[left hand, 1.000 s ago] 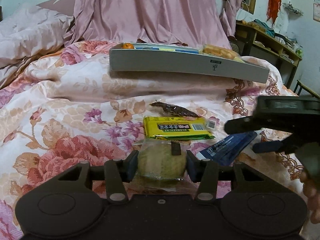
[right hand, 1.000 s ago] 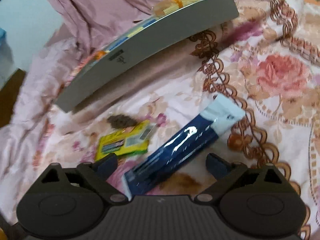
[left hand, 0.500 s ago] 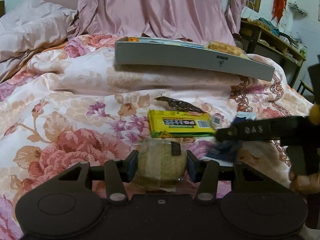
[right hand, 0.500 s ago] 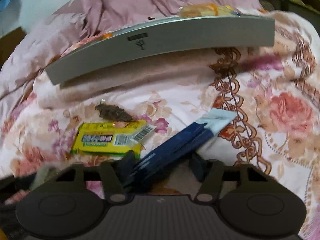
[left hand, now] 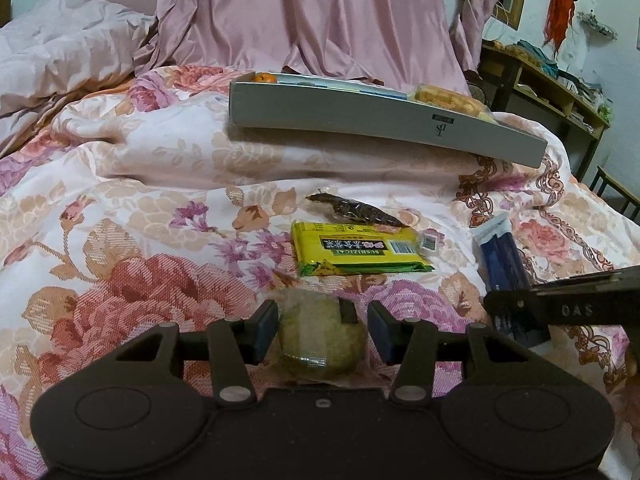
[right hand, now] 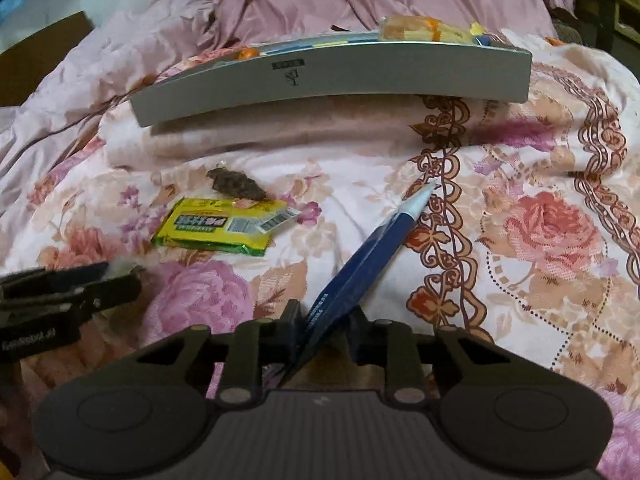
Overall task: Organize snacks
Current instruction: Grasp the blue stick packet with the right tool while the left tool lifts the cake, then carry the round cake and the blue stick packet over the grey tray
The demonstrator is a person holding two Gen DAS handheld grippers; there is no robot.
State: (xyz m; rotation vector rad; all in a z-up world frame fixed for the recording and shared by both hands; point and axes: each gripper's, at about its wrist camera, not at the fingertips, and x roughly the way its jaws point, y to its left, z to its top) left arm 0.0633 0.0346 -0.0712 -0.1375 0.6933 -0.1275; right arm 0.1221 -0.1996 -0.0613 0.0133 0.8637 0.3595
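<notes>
My left gripper (left hand: 323, 330) is shut on a round pale-green pastry (left hand: 322, 340) in a clear wrapper, low over the flowered quilt. My right gripper (right hand: 323, 330) is shut on the near end of a long dark-blue packet (right hand: 372, 248), which stands on its edge with its white tip pointing away. The same blue packet (left hand: 500, 252) shows in the left wrist view, partly behind the right gripper's black body. A yellow-green packet (left hand: 360, 248) (right hand: 220, 226) and a small dark-brown snack (left hand: 356, 210) (right hand: 238, 182) lie loose on the quilt. A long grey tray (left hand: 384, 120) (right hand: 332, 80) sits further back.
The tray holds an orange piece (left hand: 266, 78) and a yellow wrapped snack (left hand: 444, 98) (right hand: 424, 28). Pink curtains (left hand: 312, 20) hang behind it. A wooden shelf (left hand: 540, 80) stands at the far right. The quilt (left hand: 140, 200) is soft and uneven. The left gripper's body (right hand: 60, 292) shows at left.
My right gripper went from open around the blue packet to shut on it, and the packet turned up onto its edge. The left gripper kept hold of the pastry.
</notes>
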